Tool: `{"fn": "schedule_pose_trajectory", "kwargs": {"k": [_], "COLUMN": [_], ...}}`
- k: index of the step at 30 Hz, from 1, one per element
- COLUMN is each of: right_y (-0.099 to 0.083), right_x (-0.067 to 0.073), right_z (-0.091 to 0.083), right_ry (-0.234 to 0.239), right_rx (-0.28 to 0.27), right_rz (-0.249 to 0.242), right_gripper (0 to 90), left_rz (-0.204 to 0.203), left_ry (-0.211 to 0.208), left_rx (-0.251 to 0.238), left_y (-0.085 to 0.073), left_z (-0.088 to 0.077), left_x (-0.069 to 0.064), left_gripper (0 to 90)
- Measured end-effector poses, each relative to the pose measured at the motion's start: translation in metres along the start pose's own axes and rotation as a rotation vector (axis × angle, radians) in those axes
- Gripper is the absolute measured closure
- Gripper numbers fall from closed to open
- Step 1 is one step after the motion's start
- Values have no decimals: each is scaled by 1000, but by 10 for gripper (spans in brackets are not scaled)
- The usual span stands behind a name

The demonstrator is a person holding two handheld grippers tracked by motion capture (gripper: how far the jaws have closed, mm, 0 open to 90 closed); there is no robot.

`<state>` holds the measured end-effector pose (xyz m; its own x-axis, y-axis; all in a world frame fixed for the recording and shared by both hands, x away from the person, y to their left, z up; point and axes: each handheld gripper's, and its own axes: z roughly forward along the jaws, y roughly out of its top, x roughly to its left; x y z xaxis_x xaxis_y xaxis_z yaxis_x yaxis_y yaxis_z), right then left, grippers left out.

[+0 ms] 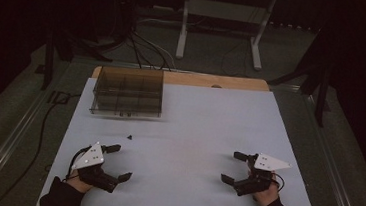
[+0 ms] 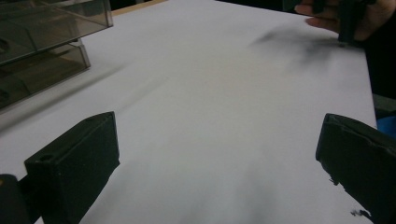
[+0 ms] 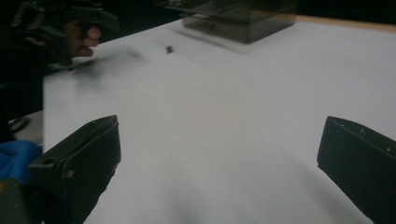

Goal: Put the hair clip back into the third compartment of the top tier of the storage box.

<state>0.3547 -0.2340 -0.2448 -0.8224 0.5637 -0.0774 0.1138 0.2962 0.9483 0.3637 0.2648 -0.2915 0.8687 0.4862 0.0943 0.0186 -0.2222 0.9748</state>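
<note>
Two grippers rest near the front edge of the white table [image 1: 194, 124], and neither holds anything. Farthest left and toward the back stands the smoky clear organizer box [image 1: 127, 92], its compartments facing the person. In front of it, a small dark piece [image 1: 130, 137] lies alone on the bare surface; what it is cannot be told at this size. The left gripper [image 1: 118, 162] sits just nearer the person than that piece, jaws spread wide with only tabletop between them, as the left gripper view confirms. Well apart on the right, the right gripper [image 1: 231, 166] is likewise released, jaws wide and empty.

Judging from the layout, the step in hand is probably picking up the small piece with the left gripper, since it is closest. Doing it well likely means bringing the jaws down so that they straddle the piece squarely, keeping the tips low against the table because the piece is tiny and flat-lying, then closing slowly so that it does not skitter away. The right gripper can wait clear of the path.
</note>
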Motion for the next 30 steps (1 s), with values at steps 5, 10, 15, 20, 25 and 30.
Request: {"fn": "schedule_pose_trajectory", "kwargs": {"k": [5, 10, 15, 20, 25, 30], "right_y": [0, 0, 0, 1, 2, 3], "right_x": [1, 3, 4, 4, 5, 6], "right_z": [4, 4, 7, 7, 6, 6], "right_ry": [16, -4, -1, -1, 1, 6], "right_rx": [22, 32, 42, 33, 27, 20], "right_rz": [6, -10, -12, -6, -2, -3], "right_gripper": [0, 0, 0, 0, 0, 0], "left_rz": [-18, -15, -2, -1, 10, 25], "left_ry": [-6, -27, -47, -55, -72, -102], "left_rx": [-8, 21, 51, 54, 57, 66], "left_y": [0, -2, -2, -2, 1, 6], "left_z": [0, 2, 5, 5, 6, 8], "left_x": [2, 1, -2, -4, -7, -10], "left_gripper": [6, 6, 6, 6, 6, 6]}}
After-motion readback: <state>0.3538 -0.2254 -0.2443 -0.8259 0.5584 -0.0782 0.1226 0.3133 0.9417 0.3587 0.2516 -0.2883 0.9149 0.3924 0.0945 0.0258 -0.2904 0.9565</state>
